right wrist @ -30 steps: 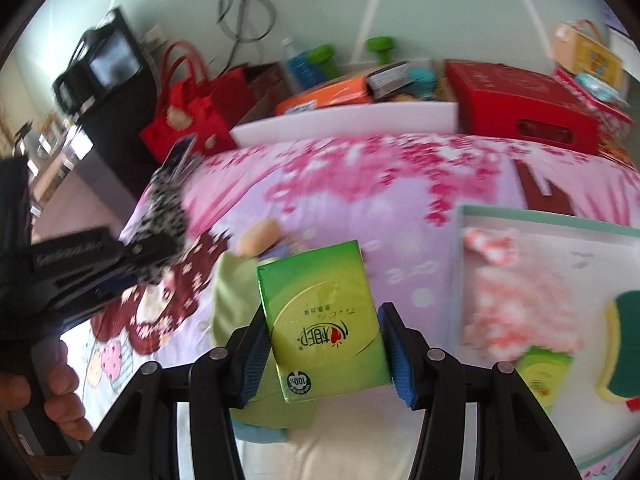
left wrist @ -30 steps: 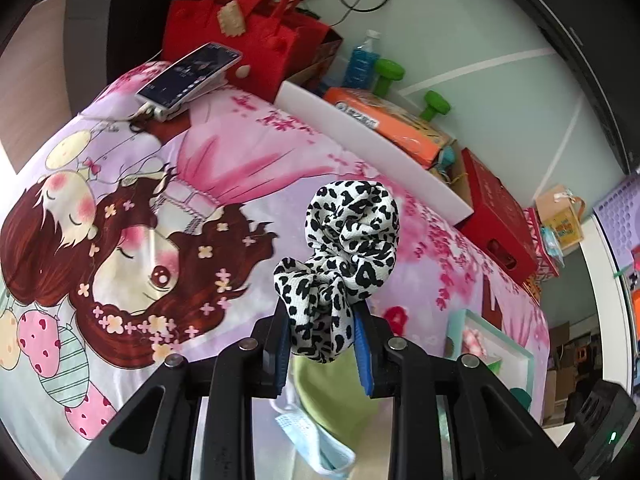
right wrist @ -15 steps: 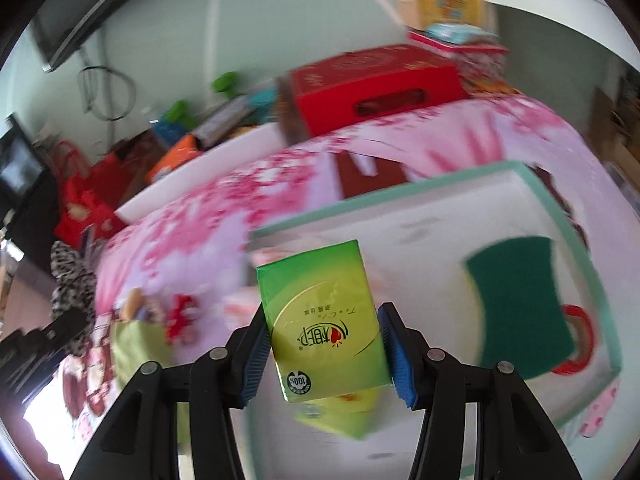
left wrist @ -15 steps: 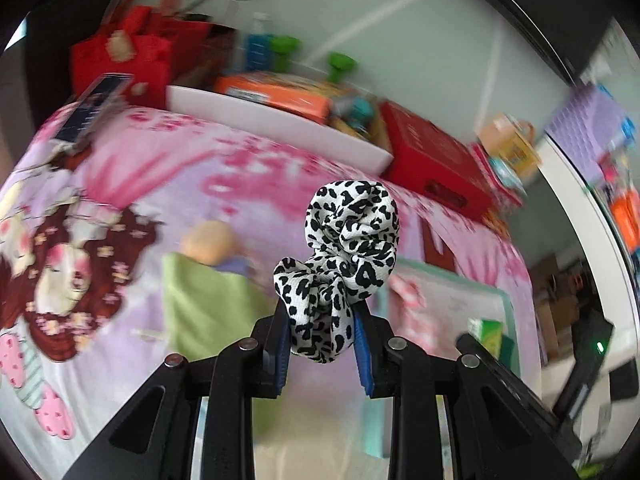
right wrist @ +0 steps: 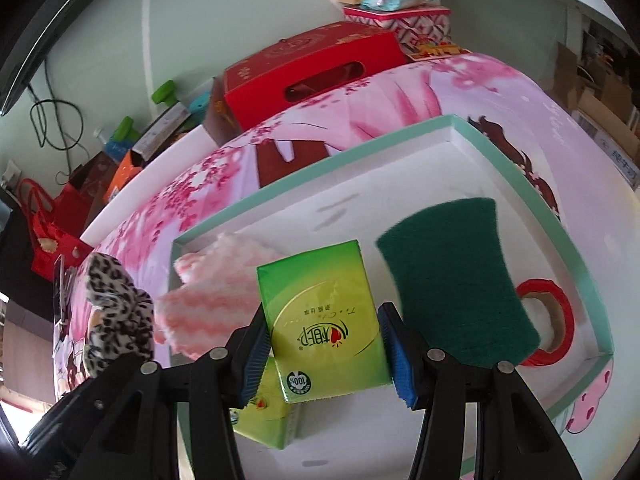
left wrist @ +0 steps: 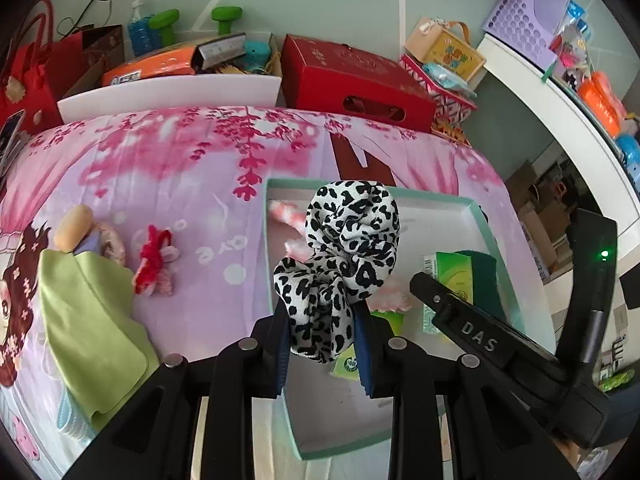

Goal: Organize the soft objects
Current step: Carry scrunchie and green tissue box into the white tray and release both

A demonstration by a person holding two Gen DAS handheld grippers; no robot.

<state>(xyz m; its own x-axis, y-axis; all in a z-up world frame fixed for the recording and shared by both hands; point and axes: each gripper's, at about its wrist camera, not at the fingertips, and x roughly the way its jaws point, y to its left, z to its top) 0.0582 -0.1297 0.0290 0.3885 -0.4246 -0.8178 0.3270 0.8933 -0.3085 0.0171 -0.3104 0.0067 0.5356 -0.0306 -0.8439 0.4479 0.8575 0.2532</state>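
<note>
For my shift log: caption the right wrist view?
Right gripper holds a tissue pack over the tray, beside a sponge.

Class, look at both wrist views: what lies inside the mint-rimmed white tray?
Inside the tray lie a pink fluffy cloth, a dark green scouring pad, a red tape roll partly under the pad, and a green tissue pack. The held tissue pack hides the floor beneath it.

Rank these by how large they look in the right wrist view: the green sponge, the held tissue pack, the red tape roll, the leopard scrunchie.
1. green sponge
2. tissue pack, close to the sponge; it is nearer the camera, so this order is unsure
3. leopard scrunchie
4. red tape roll, partly hidden behind the sponge
</note>
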